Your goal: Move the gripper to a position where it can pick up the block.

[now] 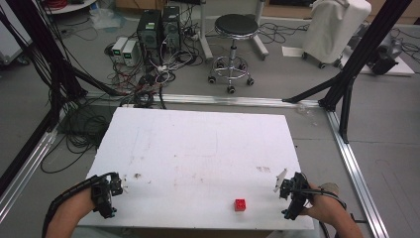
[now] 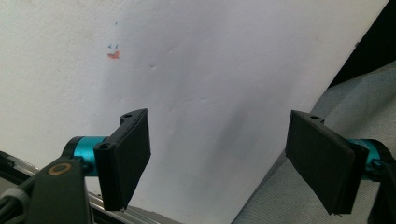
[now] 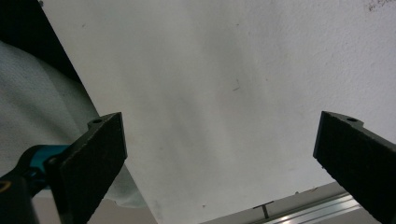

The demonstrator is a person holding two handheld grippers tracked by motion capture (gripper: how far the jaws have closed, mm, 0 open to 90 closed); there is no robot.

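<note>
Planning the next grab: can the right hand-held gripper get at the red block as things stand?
Probably yes. The red block sits alone on the white table near its front edge, with bare surface between it and the right hand-held gripper, whose jaws stand wide open. Nothing lies in the way.

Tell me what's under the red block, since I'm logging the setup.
The red block sits directly on the white table, near its front edge. The patch beneath the block is covered, so any mark there stays hidden.

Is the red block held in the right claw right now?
No, the red block sits alone on the white table, left of the open right claw.
</note>
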